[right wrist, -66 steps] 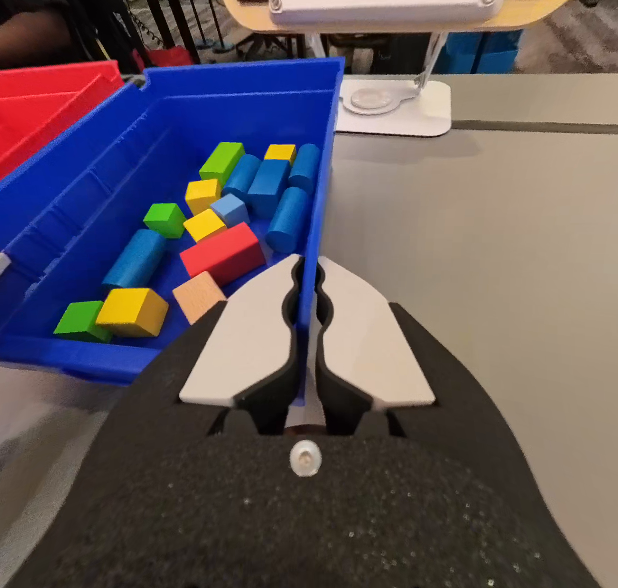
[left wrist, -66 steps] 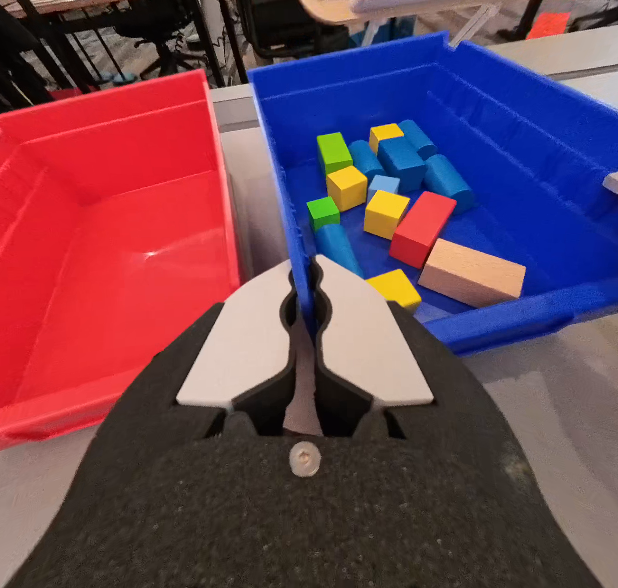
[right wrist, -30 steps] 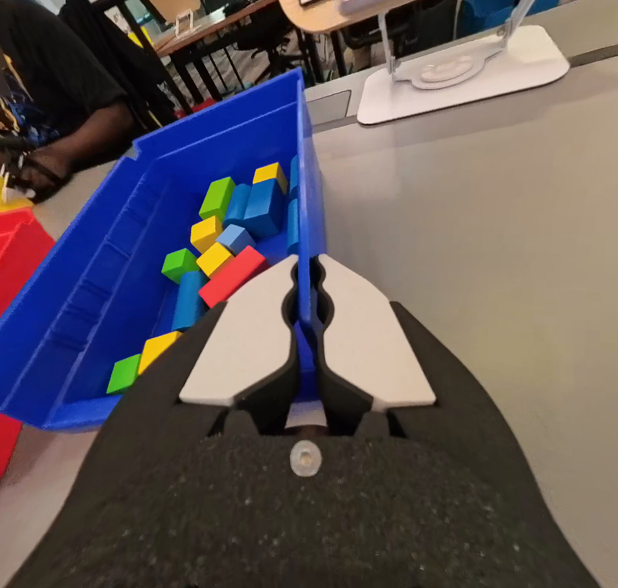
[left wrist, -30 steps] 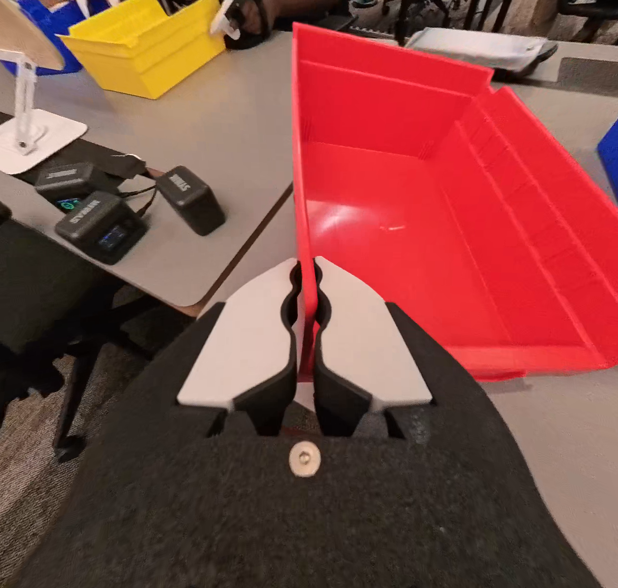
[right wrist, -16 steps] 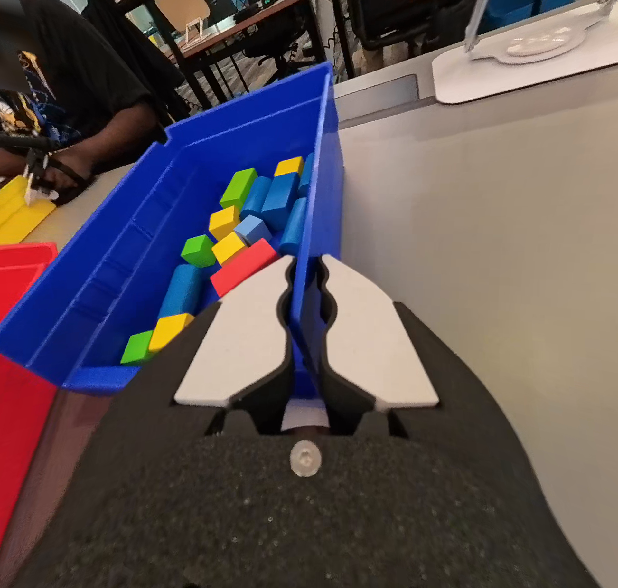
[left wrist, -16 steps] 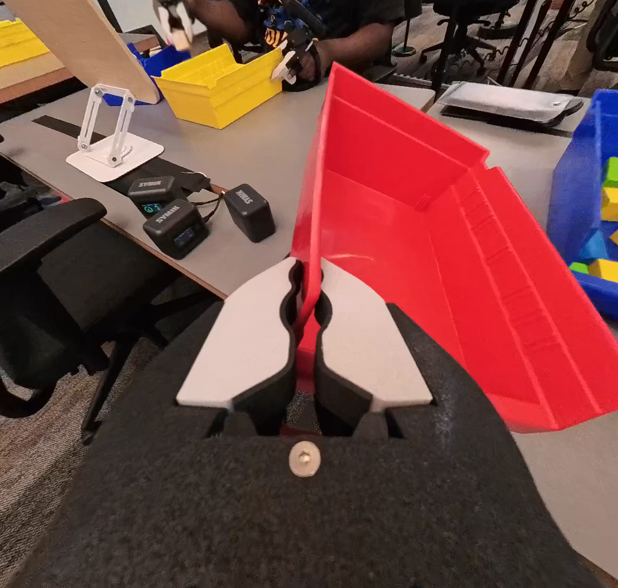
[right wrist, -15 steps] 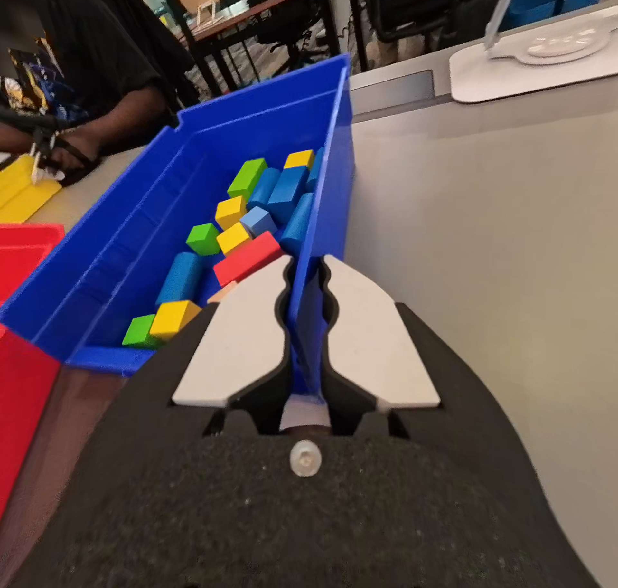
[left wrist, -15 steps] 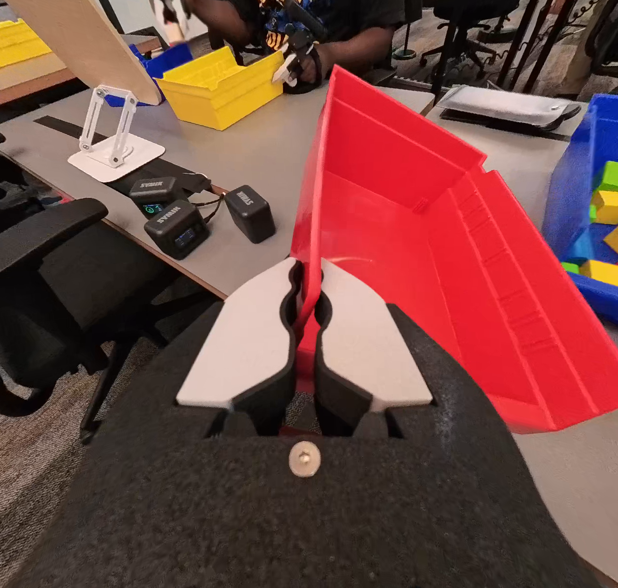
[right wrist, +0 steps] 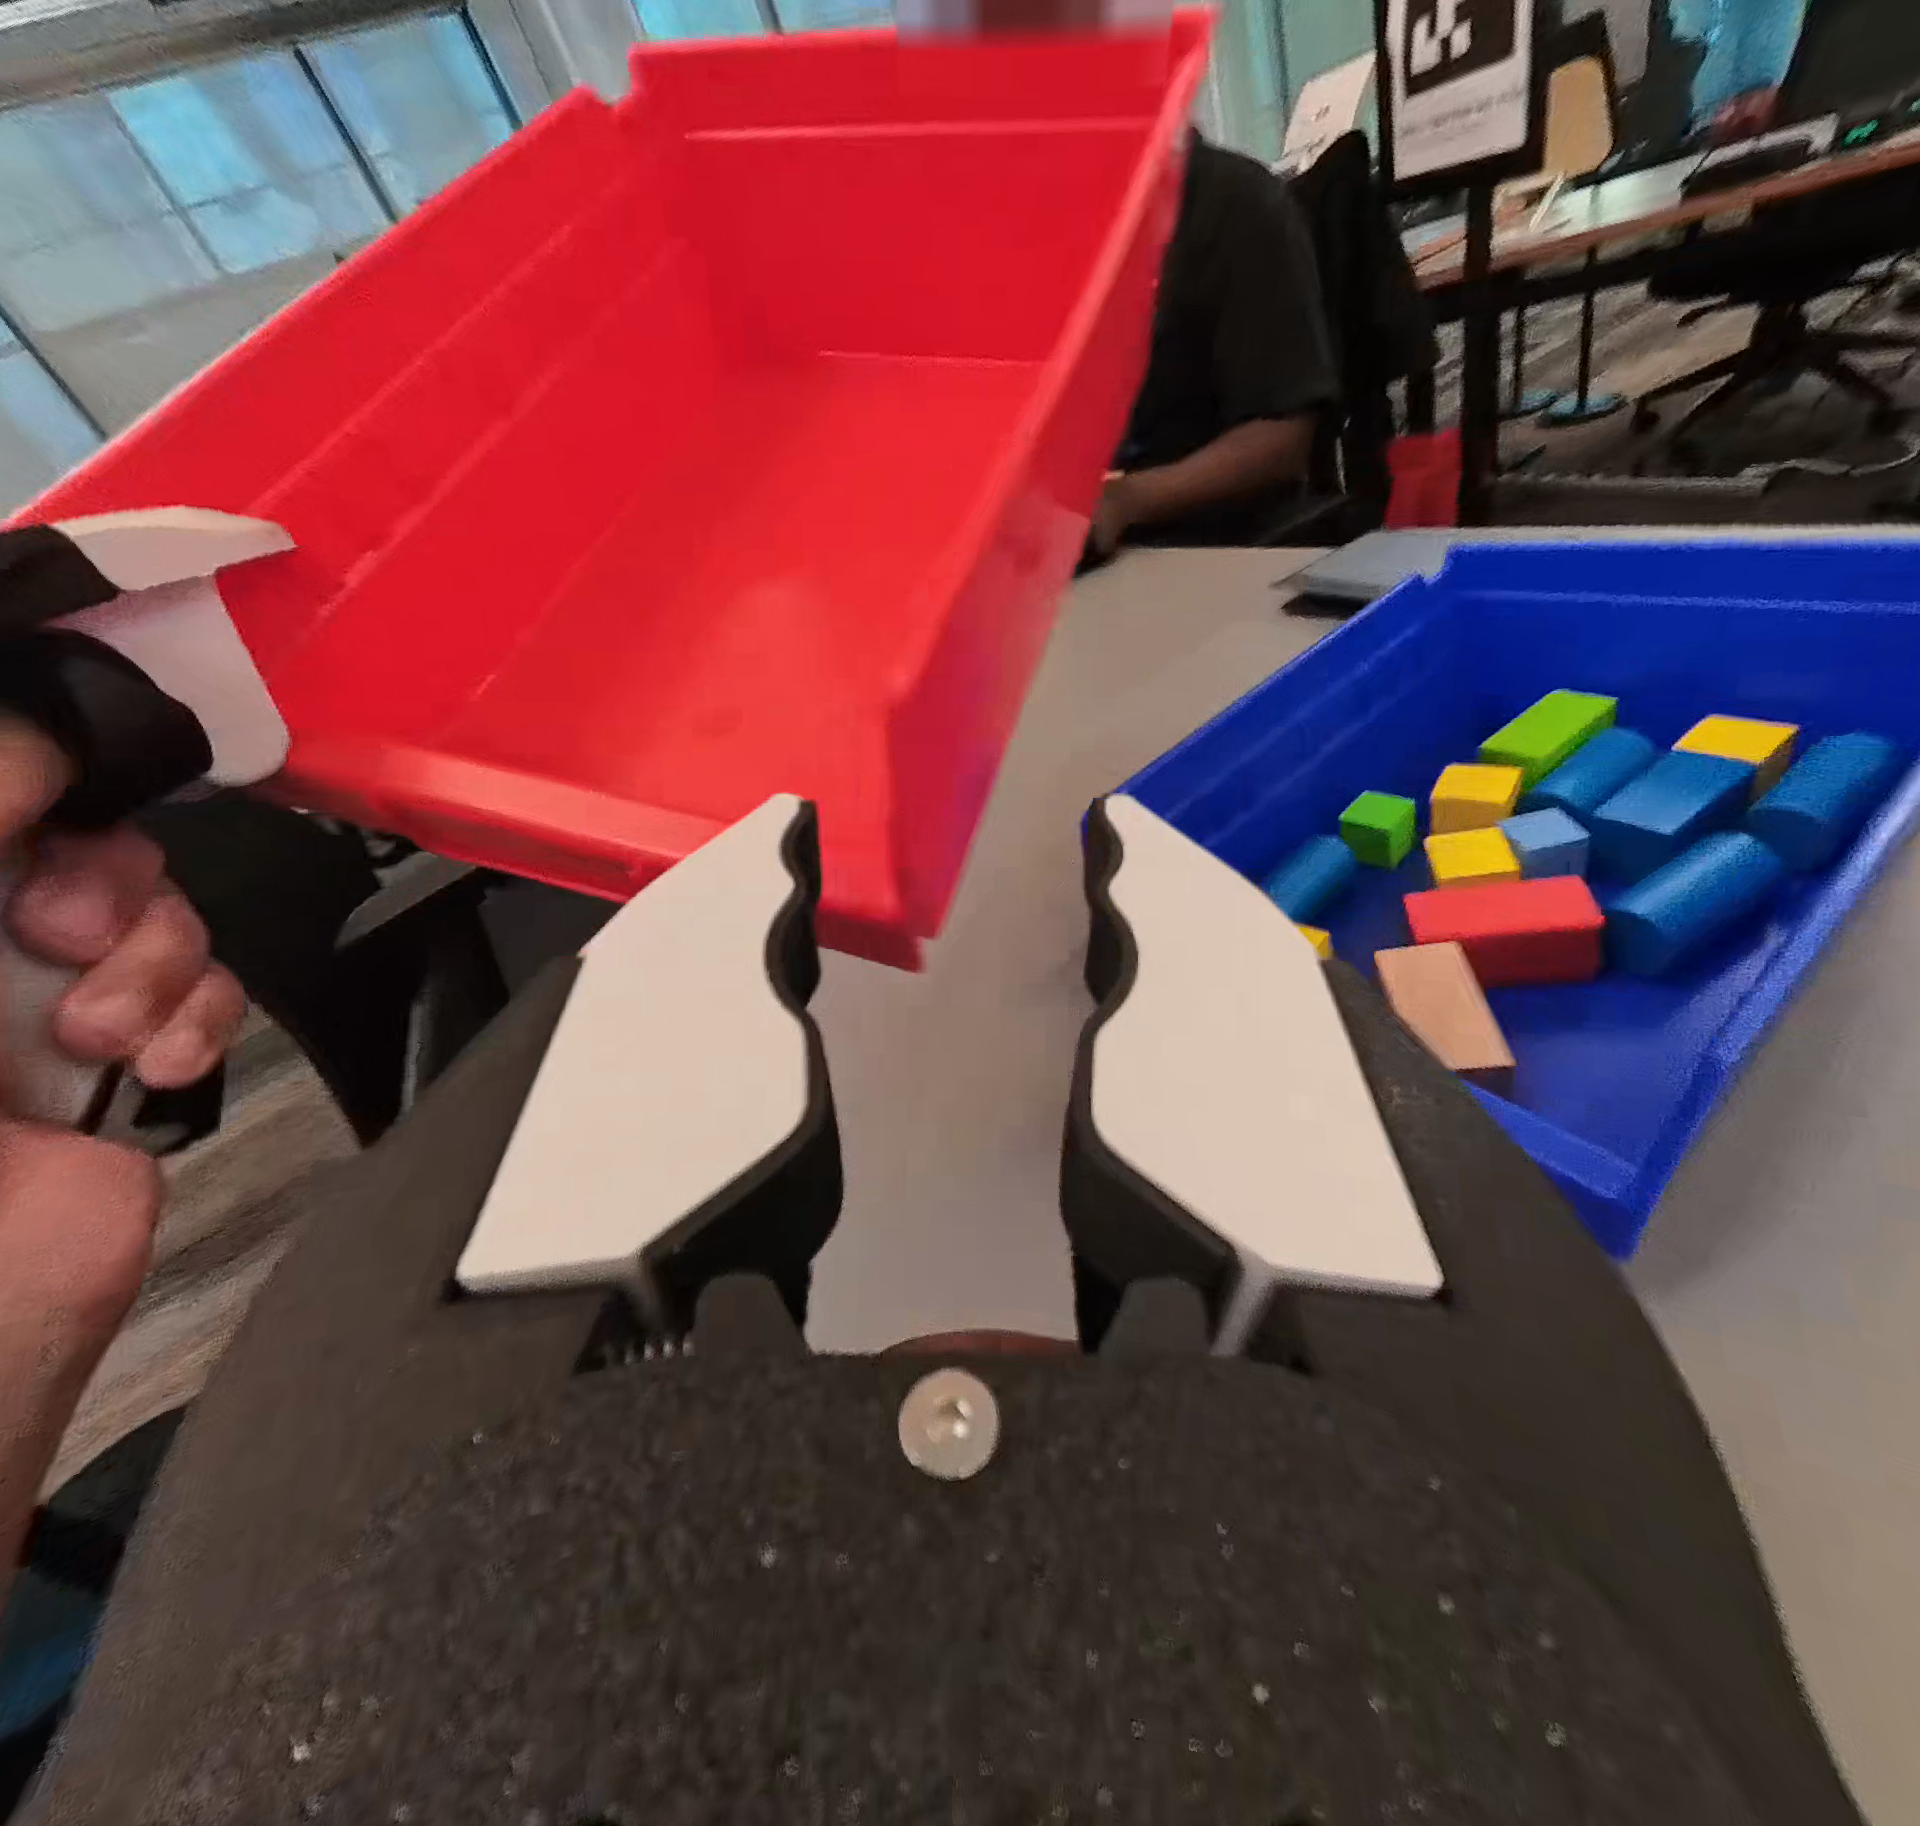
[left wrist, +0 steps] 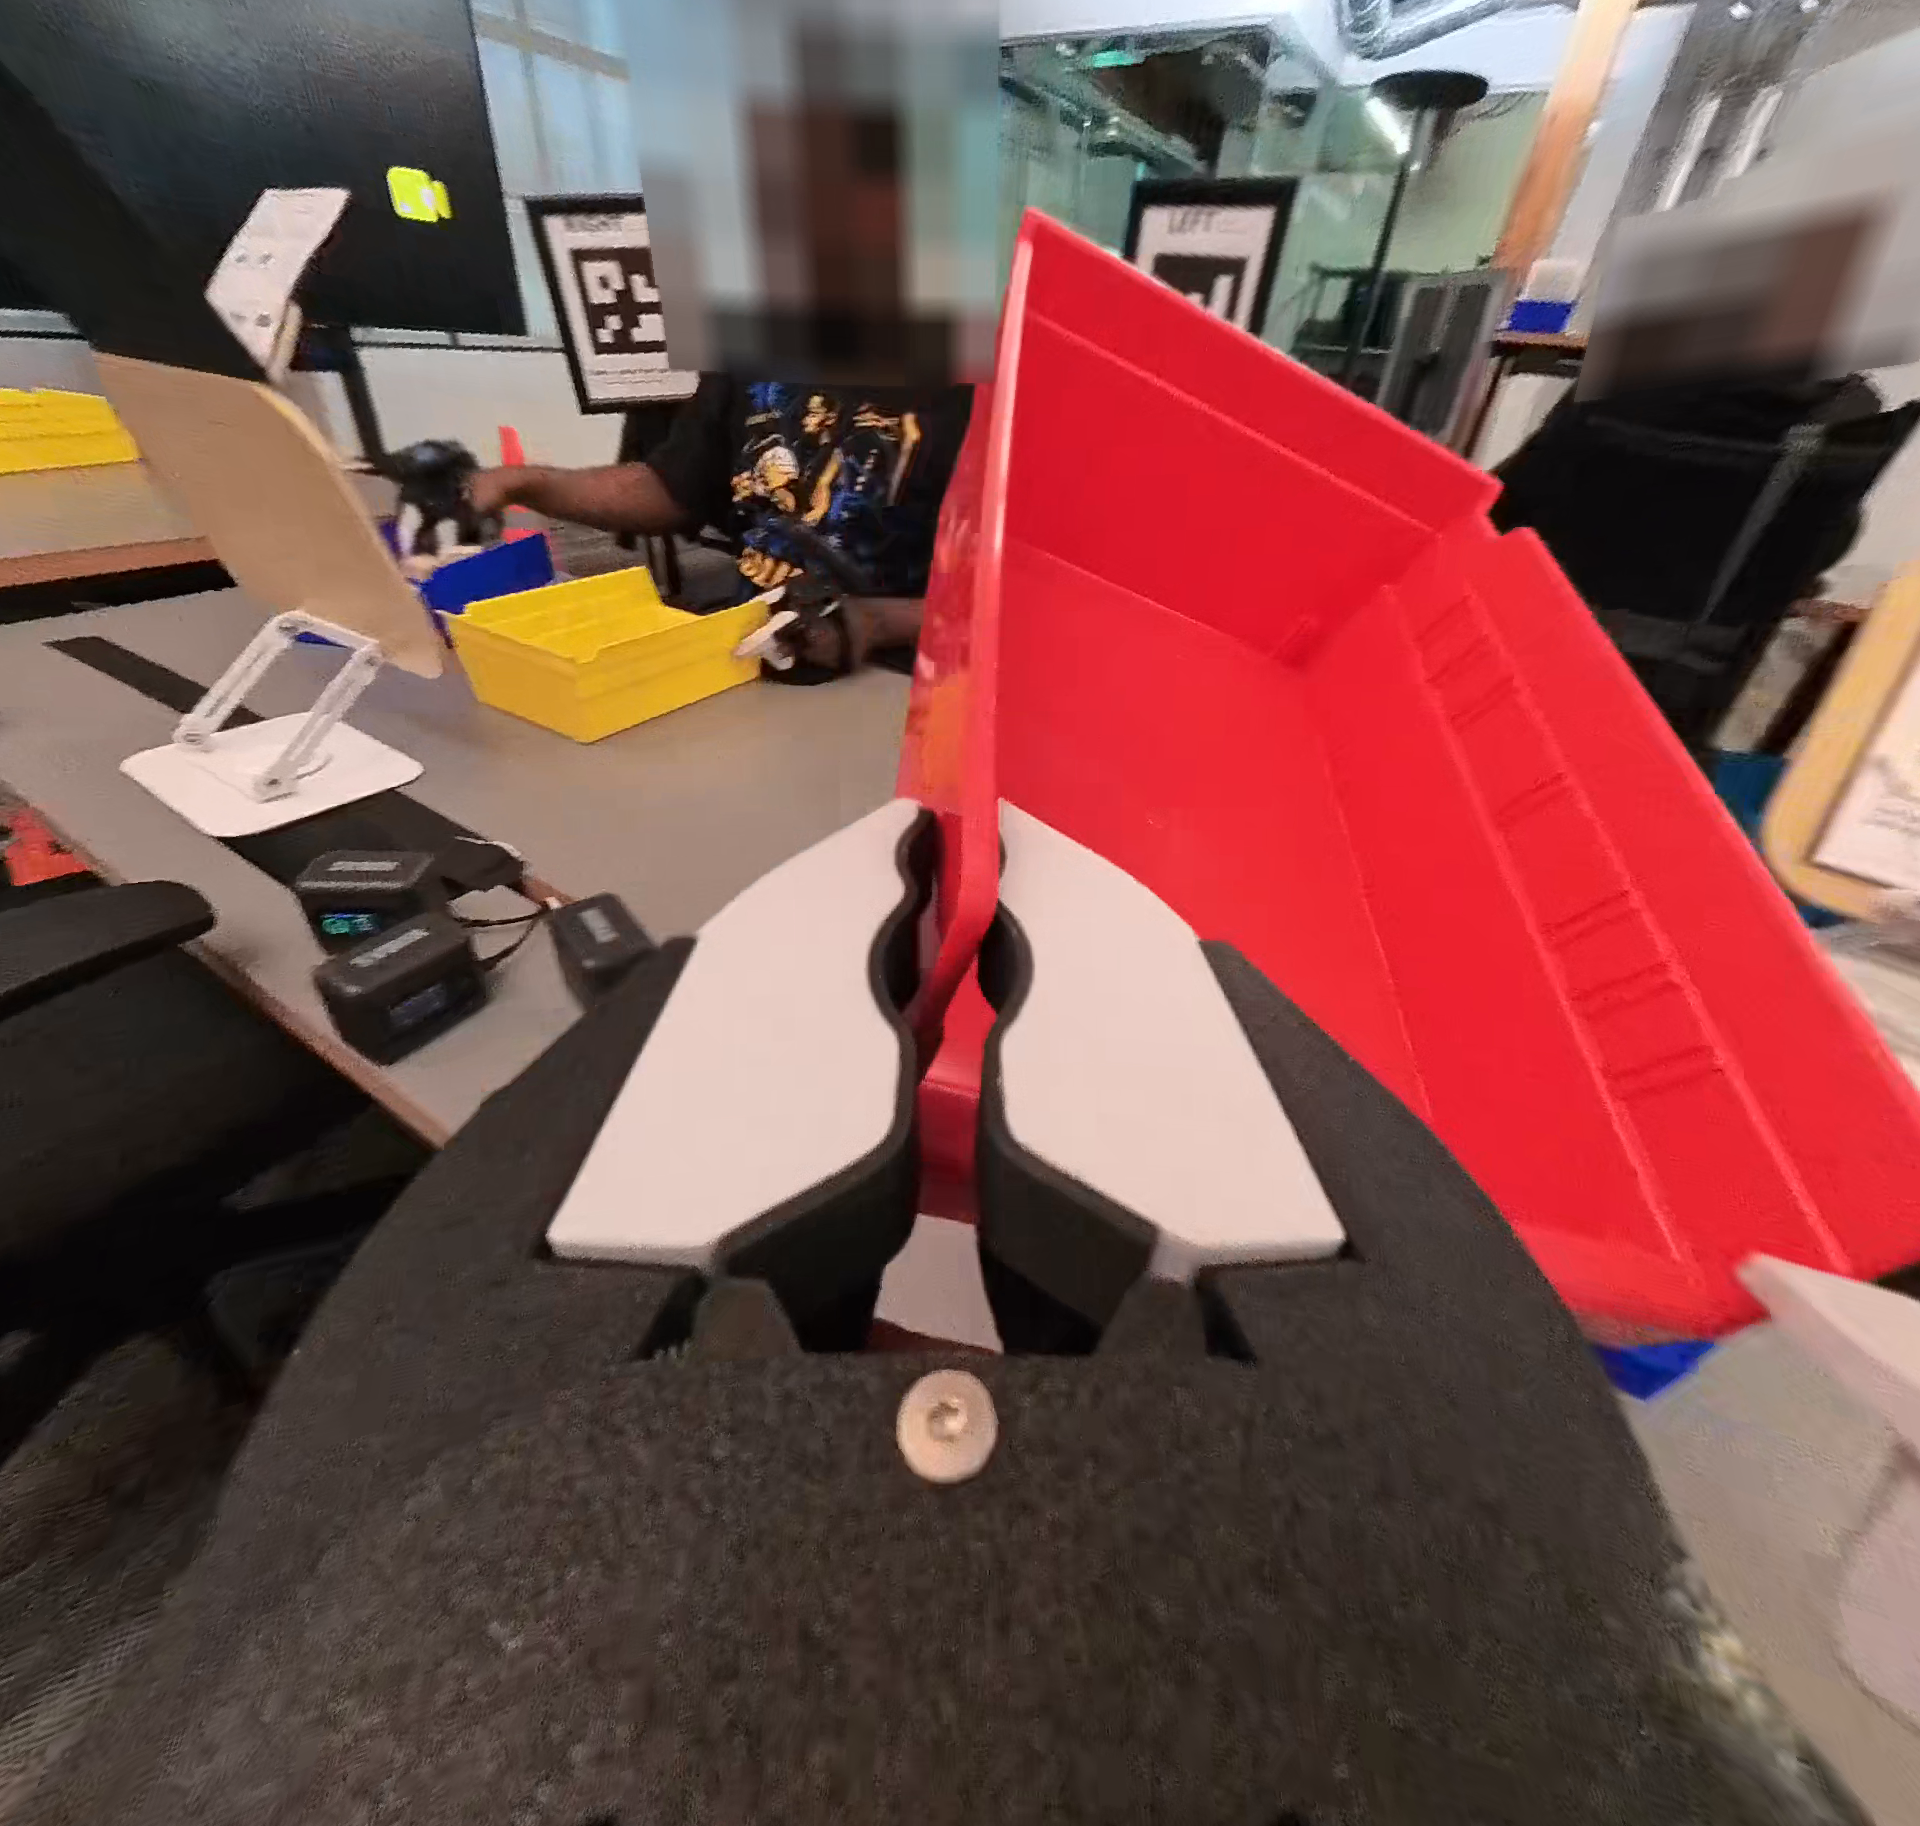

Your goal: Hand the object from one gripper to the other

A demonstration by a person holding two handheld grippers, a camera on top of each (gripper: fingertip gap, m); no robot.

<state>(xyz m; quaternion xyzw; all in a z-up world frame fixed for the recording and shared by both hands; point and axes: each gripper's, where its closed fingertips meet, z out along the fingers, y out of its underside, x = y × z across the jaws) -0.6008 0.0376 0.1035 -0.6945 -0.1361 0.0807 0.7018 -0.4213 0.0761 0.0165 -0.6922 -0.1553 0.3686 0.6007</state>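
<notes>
My left gripper [left wrist: 961, 831] is shut on the side wall of an empty red bin [left wrist: 1247, 737] and holds it in the air, tilted. In the right wrist view the red bin [right wrist: 727, 426] hangs above the table's front left edge, with the left gripper [right wrist: 177, 623] clamped on its left wall and a hand [right wrist: 94, 945] on its handle. My right gripper [right wrist: 945, 820] is open and empty, just below and in front of the bin's near right corner, not touching it. One right fingertip [left wrist: 1829, 1329] shows at the lower right of the left wrist view.
A blue bin [right wrist: 1621, 1205] with several coloured wooden blocks [right wrist: 1507, 924] sits on the grey table to the right. To the left are a yellow bin [left wrist: 603, 644], a board on a white stand [left wrist: 270, 737], black devices [left wrist: 400, 987] and a chair [left wrist: 83, 945]. People sit behind.
The left gripper has lifted the red bin off the table and tilted it up. The right gripper let go of the blue bin's wall, opened, and swung left to the red bin.
</notes>
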